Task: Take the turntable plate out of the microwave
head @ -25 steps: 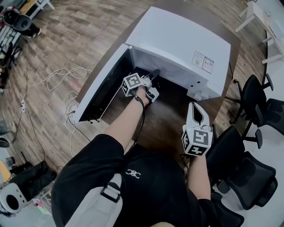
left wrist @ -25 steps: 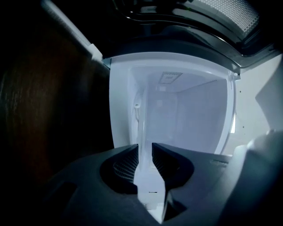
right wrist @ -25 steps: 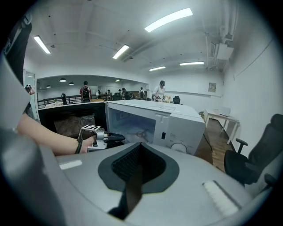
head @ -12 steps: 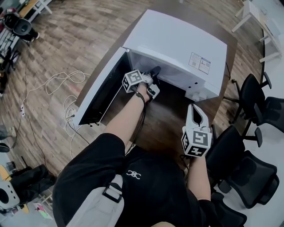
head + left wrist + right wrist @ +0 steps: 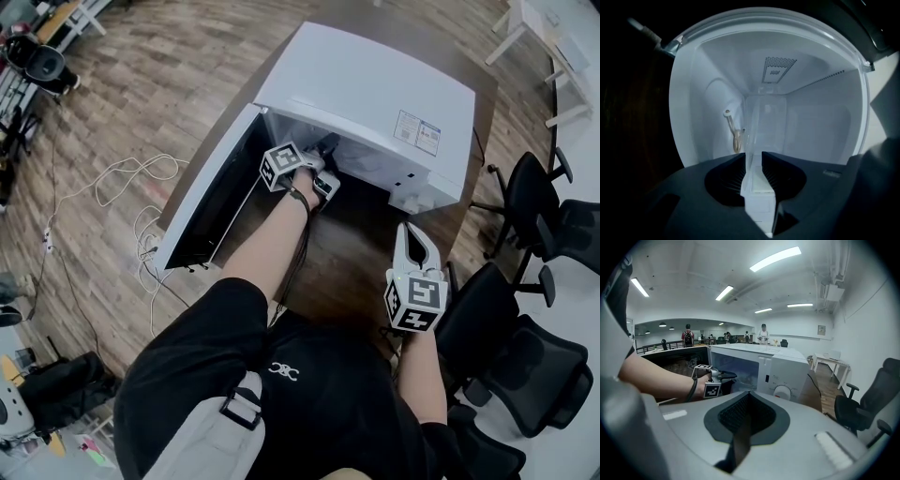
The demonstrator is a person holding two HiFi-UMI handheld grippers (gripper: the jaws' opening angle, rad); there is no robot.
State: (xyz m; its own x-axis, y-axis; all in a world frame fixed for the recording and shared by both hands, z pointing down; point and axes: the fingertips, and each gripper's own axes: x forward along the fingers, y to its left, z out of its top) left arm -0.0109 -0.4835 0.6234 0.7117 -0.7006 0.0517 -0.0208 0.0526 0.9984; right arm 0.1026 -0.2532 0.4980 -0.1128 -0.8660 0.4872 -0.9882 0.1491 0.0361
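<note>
The white microwave (image 5: 375, 84) stands on a dark table with its door (image 5: 211, 187) swung open to the left. My left gripper (image 5: 328, 150) reaches level into the cavity. In the left gripper view the clear glass turntable plate (image 5: 766, 122) stands on edge, seen edge-on. Its pale rim runs back between the jaws of the left gripper (image 5: 754, 157). The pads lie against it on both sides while the jaws are opening. My right gripper (image 5: 415, 246) hangs outside, right of the microwave, shut and empty. Its view shows the microwave (image 5: 783, 376) and the left gripper (image 5: 724, 376).
The brown table (image 5: 356, 225) stretches in front of the microwave. Black office chairs (image 5: 525, 347) crowd the right side. Loose cables (image 5: 122, 169) lie on the wood floor at the left. A small beige fitting (image 5: 734, 138) sits low at the cavity's back left.
My left gripper has pushed a little further into the microwave cavity. The right gripper has stayed where it was.
</note>
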